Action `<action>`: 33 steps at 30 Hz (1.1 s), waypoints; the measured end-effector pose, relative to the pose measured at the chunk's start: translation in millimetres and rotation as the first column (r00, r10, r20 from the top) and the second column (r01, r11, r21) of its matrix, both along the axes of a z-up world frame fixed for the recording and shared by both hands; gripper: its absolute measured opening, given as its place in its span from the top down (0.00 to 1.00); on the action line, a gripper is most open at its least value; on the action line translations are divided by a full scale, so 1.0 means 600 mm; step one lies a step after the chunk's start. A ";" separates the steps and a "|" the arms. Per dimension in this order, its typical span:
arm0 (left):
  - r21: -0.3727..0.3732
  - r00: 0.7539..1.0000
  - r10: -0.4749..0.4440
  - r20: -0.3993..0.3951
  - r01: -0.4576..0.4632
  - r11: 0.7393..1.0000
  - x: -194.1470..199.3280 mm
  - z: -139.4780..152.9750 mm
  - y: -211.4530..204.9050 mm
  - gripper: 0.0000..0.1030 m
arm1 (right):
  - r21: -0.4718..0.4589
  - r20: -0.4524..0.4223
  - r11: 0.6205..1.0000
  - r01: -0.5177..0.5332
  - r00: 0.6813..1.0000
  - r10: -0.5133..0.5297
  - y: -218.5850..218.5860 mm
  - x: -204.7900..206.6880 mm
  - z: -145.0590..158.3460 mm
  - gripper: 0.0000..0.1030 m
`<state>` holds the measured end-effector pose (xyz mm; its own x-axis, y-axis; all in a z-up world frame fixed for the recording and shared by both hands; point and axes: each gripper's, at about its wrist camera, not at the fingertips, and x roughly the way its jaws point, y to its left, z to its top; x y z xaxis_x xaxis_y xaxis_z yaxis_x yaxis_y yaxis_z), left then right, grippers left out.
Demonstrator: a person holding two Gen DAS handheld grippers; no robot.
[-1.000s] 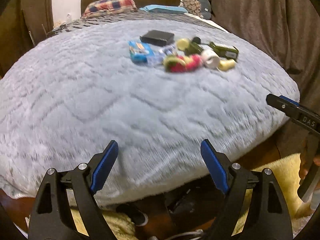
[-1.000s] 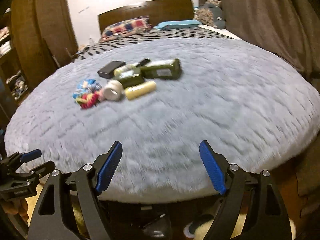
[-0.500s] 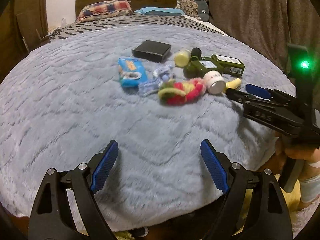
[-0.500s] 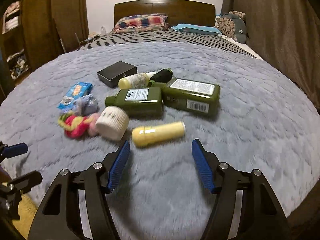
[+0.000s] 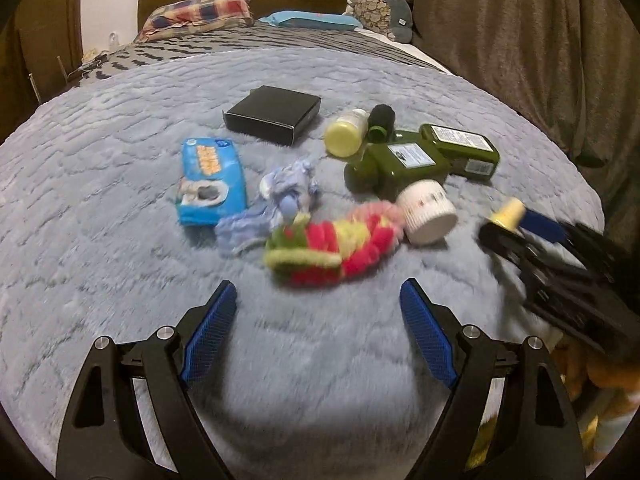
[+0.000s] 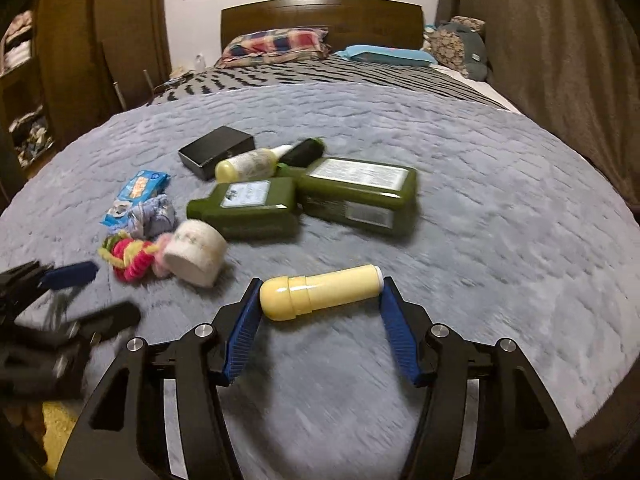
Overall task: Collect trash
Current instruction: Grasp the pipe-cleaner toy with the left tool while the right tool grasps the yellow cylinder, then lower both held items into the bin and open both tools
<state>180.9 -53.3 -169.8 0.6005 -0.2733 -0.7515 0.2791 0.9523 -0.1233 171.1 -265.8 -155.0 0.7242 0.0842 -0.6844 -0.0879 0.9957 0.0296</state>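
**Right gripper closes lengthwise on a yellow tube at the bed's near edge**

My right gripper (image 6: pixel 318 300) has its blue-padded jaws closing on the pale yellow plastic tube with the rounded cap (image 6: pixel 320 292), which lies crosswise between them on the grey plush blanket (image 6: pixel 500 208), near its front edge. The pads look to be at the tube's two ends, though I cannot tell if they press yet. An end-to-end hold can slip, so I judge it best to squeeze slowly and keep the tube level before lifting. My left gripper (image 5: pixel 318 312) hangs spread and empty short of the red, yellow and green fuzzy fabric ring (image 5: pixel 328 240), just beside the white cylindrical jar (image 5: pixel 428 212). Toward the blanket's middle lie two dark green flat bottles (image 6: pixel 308 200).
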 end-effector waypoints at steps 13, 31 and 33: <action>0.008 1.000 0.014 0.009 -0.015 1.000 0.042 -0.003 -0.031 0.36 | 0.035 0.007 0.999 0.042 0.999 -0.042 -0.048 -0.056 -0.012 0.42; -0.007 0.994 0.014 0.104 -0.013 1.000 -0.141 0.052 0.025 0.37 | 0.041 0.077 0.998 0.043 0.996 -0.046 -0.012 -0.153 0.045 0.42; -0.009 0.993 0.007 0.118 -0.006 1.000 -0.167 0.062 0.029 0.37 | 0.045 0.084 0.998 0.044 0.995 -0.047 -0.005 -0.175 0.049 0.42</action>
<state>80.9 -35.9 -132.4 0.6868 -0.2747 -0.6729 0.2856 0.9534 -0.0978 66.1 -269.0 -125.4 0.7834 0.0782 -0.6166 -0.0465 0.9966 0.0673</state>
